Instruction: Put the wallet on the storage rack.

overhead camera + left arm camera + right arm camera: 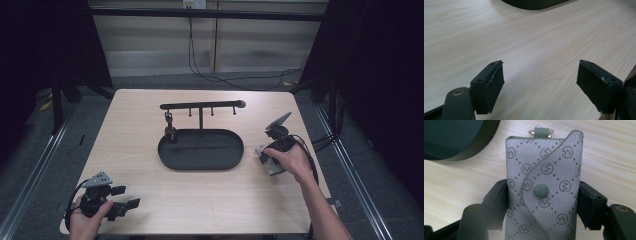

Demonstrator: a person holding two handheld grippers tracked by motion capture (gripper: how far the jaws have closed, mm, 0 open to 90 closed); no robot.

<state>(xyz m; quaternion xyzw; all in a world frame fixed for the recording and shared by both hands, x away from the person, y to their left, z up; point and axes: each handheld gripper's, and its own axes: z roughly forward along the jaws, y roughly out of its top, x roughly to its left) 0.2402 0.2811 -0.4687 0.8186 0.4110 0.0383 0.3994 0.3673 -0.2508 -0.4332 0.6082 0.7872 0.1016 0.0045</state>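
You have the key pouch [544, 187] clamped across its width in your right gripper [270, 159], just to the right of the black oval tray [172, 159], so the pick-up looks done. What is probably left is carrying it to the hook rack [202, 105] that rises from the tray and hanging it; one dark item [170, 131] already dangles from the leftmost hook, and the other hooks look free. In the right gripper view the pouch's long axis runs straight out along the jaws, its strap loop [541, 131] at the far end, flap and snap facing the camera. Your left gripper [125, 200] rests low at the table's [536, 45] near edge, well left of the tray, jaws spread, grasping nothing.
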